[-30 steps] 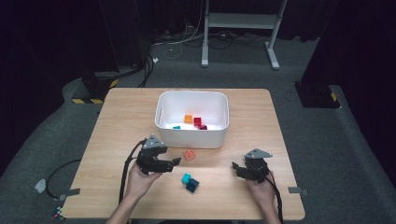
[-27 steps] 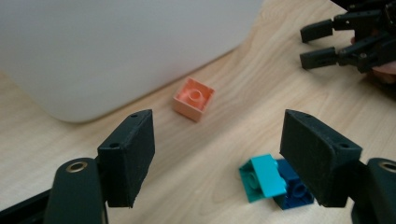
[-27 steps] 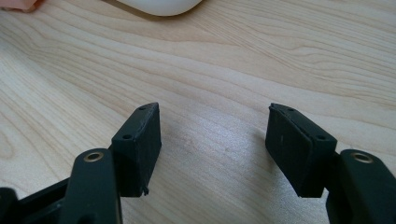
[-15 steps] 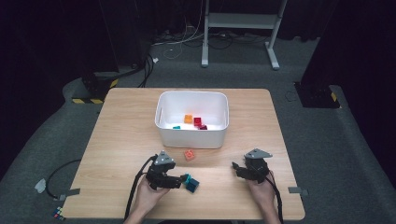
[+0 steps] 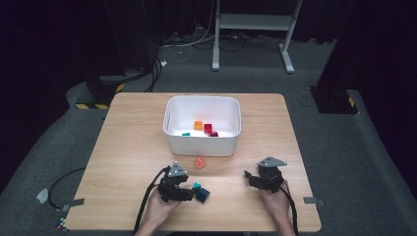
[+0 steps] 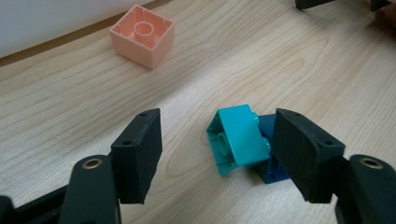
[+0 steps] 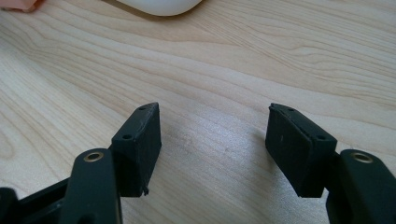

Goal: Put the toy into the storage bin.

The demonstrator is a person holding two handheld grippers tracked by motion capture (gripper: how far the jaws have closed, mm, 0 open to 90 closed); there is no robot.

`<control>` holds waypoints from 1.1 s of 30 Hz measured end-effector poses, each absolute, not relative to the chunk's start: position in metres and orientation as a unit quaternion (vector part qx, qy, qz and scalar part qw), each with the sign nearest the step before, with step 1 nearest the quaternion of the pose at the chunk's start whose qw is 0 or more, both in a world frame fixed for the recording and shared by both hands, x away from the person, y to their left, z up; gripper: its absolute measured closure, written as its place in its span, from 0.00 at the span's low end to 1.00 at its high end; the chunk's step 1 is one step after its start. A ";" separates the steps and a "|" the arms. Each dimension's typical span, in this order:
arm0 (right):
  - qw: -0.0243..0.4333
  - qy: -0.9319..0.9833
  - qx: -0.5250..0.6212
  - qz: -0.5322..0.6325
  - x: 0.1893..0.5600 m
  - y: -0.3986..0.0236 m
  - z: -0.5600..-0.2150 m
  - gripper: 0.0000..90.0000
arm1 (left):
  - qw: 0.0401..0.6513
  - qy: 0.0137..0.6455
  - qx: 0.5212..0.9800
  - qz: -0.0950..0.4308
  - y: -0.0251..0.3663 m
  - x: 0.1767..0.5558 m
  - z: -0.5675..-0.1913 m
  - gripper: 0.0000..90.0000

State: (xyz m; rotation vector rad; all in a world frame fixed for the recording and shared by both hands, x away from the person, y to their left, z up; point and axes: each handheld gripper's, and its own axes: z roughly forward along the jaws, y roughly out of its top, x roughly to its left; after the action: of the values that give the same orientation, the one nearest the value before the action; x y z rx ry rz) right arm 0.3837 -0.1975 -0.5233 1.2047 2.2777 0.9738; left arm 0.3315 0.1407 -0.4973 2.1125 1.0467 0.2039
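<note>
Currently the left gripper [image 5: 189,192] is being held low over the near part of the wooden surface [image 5: 133,142], and its fingers [image 6: 140,154] have just been closing around a teal brick [image 6: 236,137] joined to a dark blue brick [image 6: 271,161]. Both bricks are lying on the surface between the fingers; the right-hand finger in the left gripper view is standing just beside the dark blue brick, whether touching it cannot be told, while a clear gap is being left between the teal brick and the other finger, so nothing is being clamped yet. A salmon brick [image 6: 142,35] is lying open side up farther off, near the front wall of the white bin [image 5: 201,142], in which an orange brick [image 5: 197,125] and a red brick [image 5: 208,128] are resting. The right gripper [image 5: 252,178] is being held low above bare wood, well apart from the bricks, its fingers [image 7: 140,149] standing wide apart with nothing between them.
</note>
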 end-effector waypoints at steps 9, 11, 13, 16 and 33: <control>0.192 0.811 0.429 0.347 0.384 -0.197 -0.523 0.40 | 0.372 0.406 0.831 0.079 0.139 0.332 -0.501 0.44; 0.192 0.811 0.429 0.347 0.384 -0.197 -0.523 0.40 | 0.371 0.406 0.832 0.080 0.138 0.333 -0.502 0.45; 0.192 0.811 0.429 0.347 0.384 -0.197 -0.523 0.40 | 0.368 0.407 0.832 0.080 0.138 0.334 -0.503 0.45; 0.192 0.811 0.429 0.347 0.384 -0.197 -0.523 0.40 | 0.366 0.407 0.833 0.081 0.136 0.335 -0.505 0.45; 0.192 0.811 0.429 0.347 0.384 -0.197 -0.523 0.40 | 0.360 0.403 0.837 0.088 0.129 0.339 -0.512 0.58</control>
State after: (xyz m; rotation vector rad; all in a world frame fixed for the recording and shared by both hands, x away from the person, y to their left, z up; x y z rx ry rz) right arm 0.3837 -0.1975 -0.5233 1.2046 2.2777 0.9737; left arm 0.3394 0.1289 -0.5120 2.1586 1.0385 0.2266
